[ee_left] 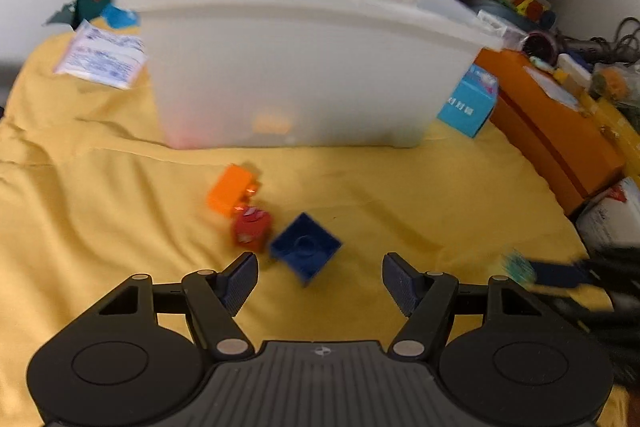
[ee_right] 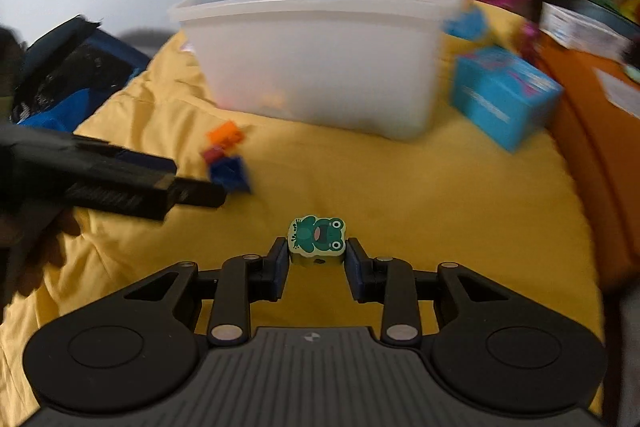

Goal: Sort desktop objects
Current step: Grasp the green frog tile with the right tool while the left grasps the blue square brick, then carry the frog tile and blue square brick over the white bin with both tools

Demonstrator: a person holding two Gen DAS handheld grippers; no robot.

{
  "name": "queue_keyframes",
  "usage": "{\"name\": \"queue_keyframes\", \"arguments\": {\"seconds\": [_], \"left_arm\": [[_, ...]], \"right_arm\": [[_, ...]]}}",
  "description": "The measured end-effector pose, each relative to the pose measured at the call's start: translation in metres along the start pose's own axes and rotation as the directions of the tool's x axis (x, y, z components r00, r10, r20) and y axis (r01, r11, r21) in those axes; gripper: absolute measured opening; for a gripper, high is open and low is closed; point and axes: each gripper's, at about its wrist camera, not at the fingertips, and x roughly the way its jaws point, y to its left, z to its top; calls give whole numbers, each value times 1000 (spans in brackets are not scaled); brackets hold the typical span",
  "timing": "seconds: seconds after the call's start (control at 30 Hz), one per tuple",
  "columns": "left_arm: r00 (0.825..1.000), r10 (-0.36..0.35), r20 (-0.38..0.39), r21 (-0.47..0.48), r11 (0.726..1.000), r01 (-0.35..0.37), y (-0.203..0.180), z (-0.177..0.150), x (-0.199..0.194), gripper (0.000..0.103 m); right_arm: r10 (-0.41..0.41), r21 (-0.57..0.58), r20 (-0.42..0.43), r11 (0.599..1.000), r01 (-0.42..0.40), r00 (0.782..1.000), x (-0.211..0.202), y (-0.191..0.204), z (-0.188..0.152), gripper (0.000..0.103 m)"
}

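**Where things sit around my two grippers**

Between my right gripper's (ee_right: pixel 318 259) fingers sits the frog block (ee_right: pixel 317 241), on the cloth (ee_right: pixel 400 211). Ahead of it stands the plastic bin (ee_right: pixel 320 55), with a tissue box (ee_right: pixel 504 95) to the bin's right. Ahead and left lie three building blocks in a cluster (ee_right: pixel 226 159), my left gripper reaching in beside them.

Just ahead of my left gripper (ee_left: pixel 320 277) is the square block (ee_left: pixel 305 247); two more blocks (ee_left: pixel 240 207) touch it on the left, the bin (ee_left: pixel 304 67) behind them. A paper packet (ee_left: pixel 102 57) lies left of the bin.
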Motion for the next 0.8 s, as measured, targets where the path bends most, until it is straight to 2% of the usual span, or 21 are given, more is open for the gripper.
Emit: {"name": "queue_keyframes", "arguments": {"seconds": [0.1,0.17,0.33,0.53,0.63,0.8], "left_arm": [[1000,25,-10,-2,1000,-25,-5,5,18,69],[999,45,-4,24,999,-45,-5,5,22,45],[999,32,8,56,998,-33,-3,2,9,45],[998,2,58,64,998,-5,-1,1,-42,45],[997,-6,81,70,998,0,-1,7,-69,45],[992,-2,124,17,1000,0,12,28,-108,45]], "right_arm": [[-19,32,-4,999,20,1000,-14,-13,-12,34],[-28,46,-4,999,28,1000,-19,-18,-17,34],[-32,82,10,996,31,999,-29,-30,-23,34],[-13,97,51,995,8,999,-38,-32,-18,34],[-1,98,91,995,-8,996,-45,-29,-8,34],[24,97,173,994,-41,985,-60,-25,21,34]]}}
